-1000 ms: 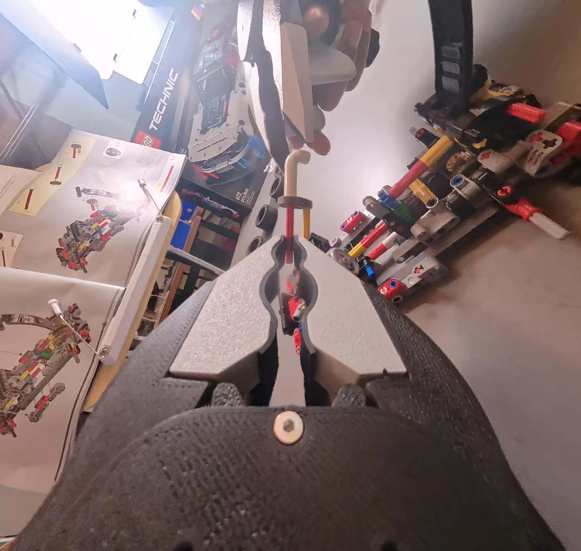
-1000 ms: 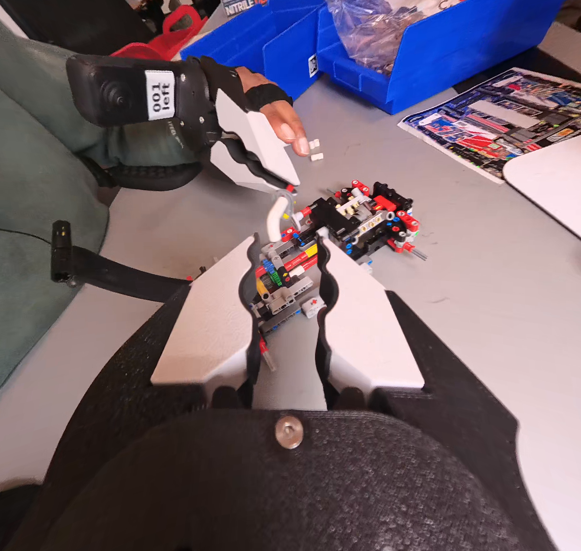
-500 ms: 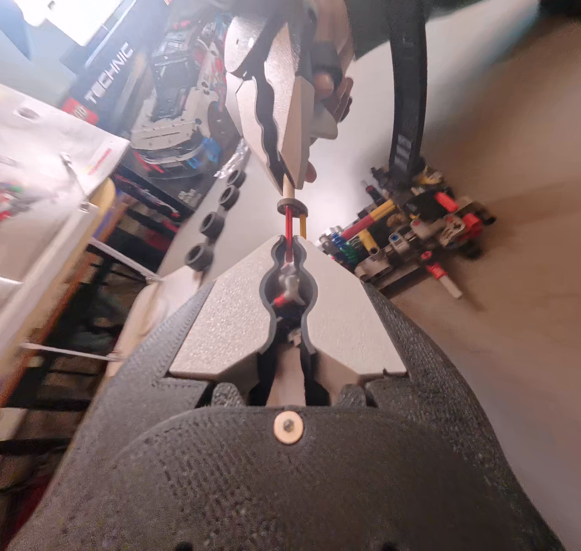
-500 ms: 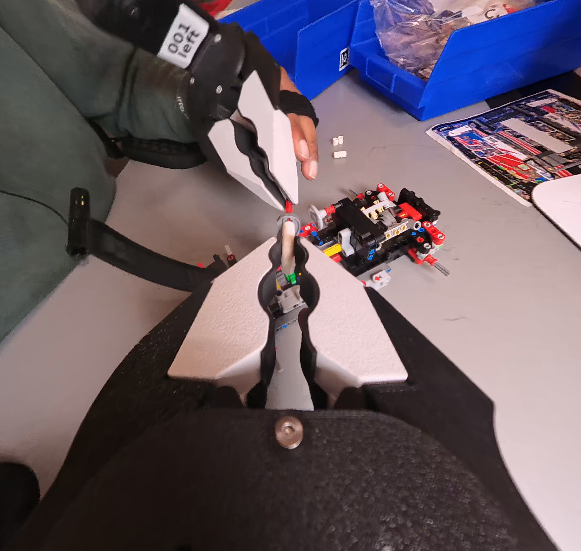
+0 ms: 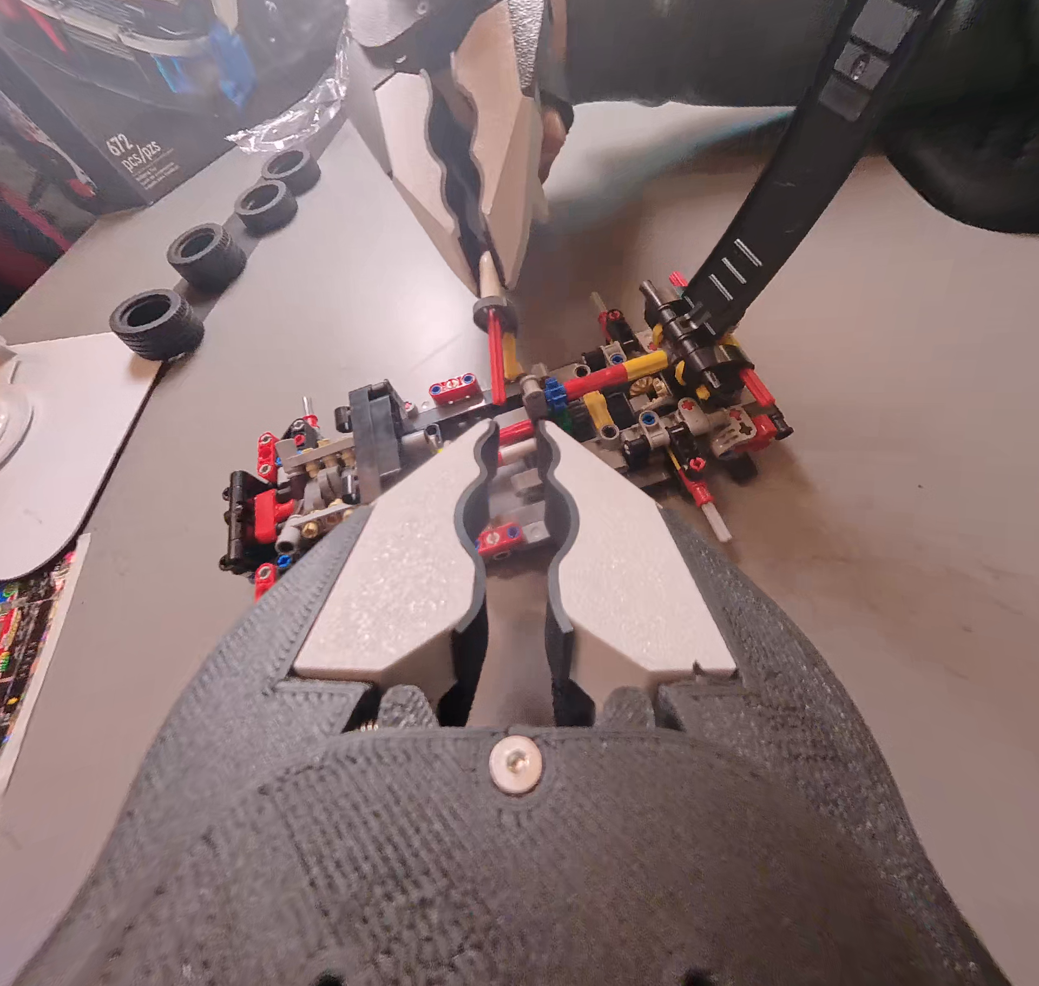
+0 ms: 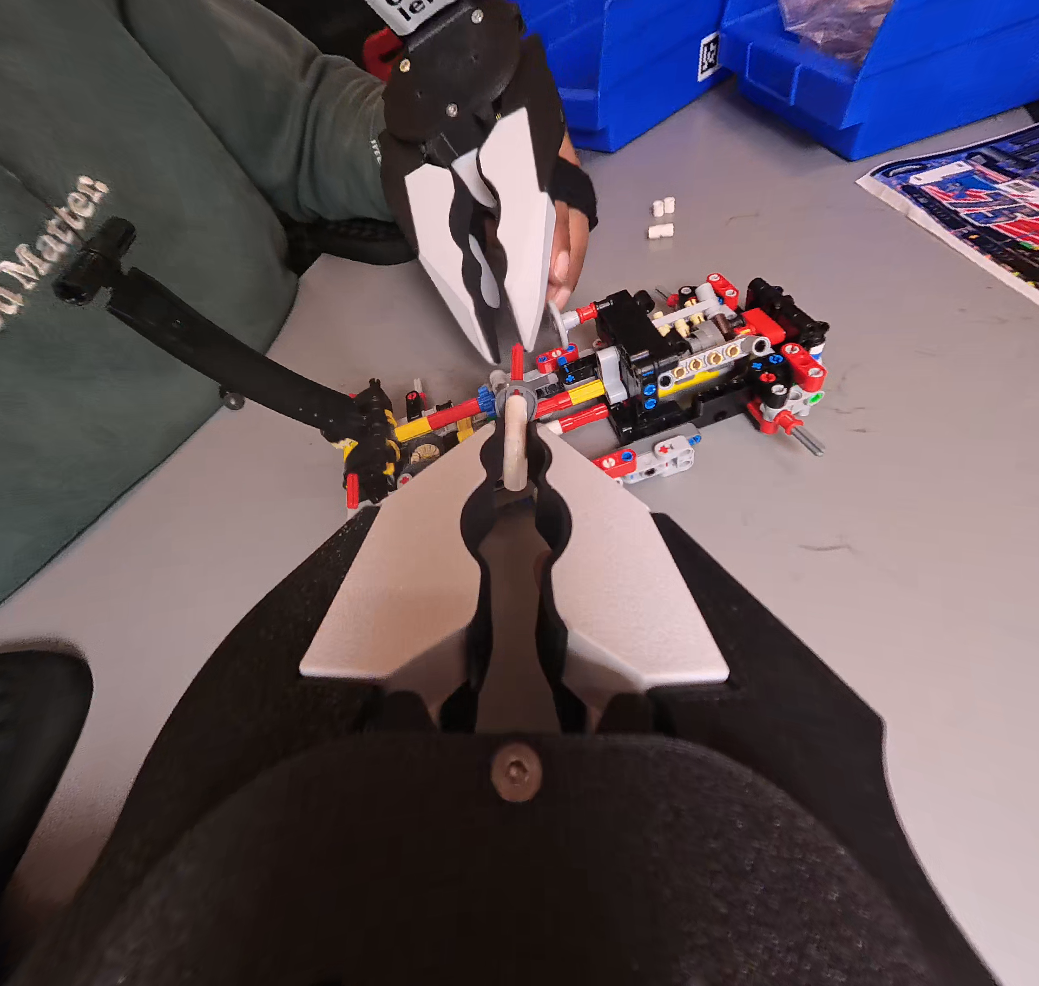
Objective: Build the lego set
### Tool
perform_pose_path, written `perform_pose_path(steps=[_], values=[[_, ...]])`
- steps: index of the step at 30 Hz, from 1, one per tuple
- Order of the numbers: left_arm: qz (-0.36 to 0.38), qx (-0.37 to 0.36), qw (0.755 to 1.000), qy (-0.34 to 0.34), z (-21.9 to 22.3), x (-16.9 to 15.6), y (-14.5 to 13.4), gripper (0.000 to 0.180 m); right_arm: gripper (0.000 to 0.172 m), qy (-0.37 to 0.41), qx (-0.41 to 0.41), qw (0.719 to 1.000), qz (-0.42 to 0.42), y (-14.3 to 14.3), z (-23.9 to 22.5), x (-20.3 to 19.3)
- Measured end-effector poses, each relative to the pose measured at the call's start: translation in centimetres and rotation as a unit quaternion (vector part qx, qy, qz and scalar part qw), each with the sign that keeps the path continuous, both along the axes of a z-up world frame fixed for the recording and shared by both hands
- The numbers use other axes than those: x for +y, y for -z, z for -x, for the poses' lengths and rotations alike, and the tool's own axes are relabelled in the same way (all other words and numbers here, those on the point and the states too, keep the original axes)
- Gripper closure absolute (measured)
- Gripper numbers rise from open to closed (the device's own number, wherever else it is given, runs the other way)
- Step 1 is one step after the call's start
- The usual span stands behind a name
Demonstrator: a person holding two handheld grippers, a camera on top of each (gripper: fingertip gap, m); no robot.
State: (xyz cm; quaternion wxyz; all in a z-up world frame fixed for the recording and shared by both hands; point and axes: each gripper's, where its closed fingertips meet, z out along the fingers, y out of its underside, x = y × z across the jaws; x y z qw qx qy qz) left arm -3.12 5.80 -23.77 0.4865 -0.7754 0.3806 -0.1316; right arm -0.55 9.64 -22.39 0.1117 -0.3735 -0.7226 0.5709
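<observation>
Our right gripper (image 6: pixel 514 442) pinches a cream curved plastic piece (image 6: pixel 514 442) joined to a grey disc on a red axle (image 5: pixel 496 352). Our left gripper (image 5: pixel 517 430) stands slightly open above the multicoloured brick-built chassis (image 5: pixel 646 413) lying on the grey table (image 5: pixel 843 565), just beyond it, its pads clamping nothing we can see.

Glossy plastic brick model (image 6: pixel 674 363), matt table (image 6: pixel 843 565)

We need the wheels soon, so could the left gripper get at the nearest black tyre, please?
Probably yes: the left gripper is open above the brick model, and the nearest black tyre stands alone on the table to its left.
</observation>
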Motion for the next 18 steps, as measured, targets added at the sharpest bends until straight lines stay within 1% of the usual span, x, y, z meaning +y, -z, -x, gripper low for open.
perform_pose_path(steps=[1,5,11,18], values=[[0.005,0.0,1.0,-0.001,-0.1,0.0,0.1,0.17,0.167,-0.008,0.005,1.0,0.01,-0.2,0.0,0.0],[0.023,0.002,1.0,-0.015,-0.6,0.0,0.8,0.17,0.167,-0.029,0.008,0.999,0.012,0.2,-0.1,0.0],[0.063,-0.05,0.996,-0.044,-1.7,0.5,1.3,0.17,0.167,-0.04,0.012,0.999,0.006,0.4,-0.3,-0.3],[0.079,-0.092,0.991,-0.062,-1.8,0.8,1.4,0.169,0.167,-0.033,0.025,0.999,0.008,0.1,-0.7,-0.6]])
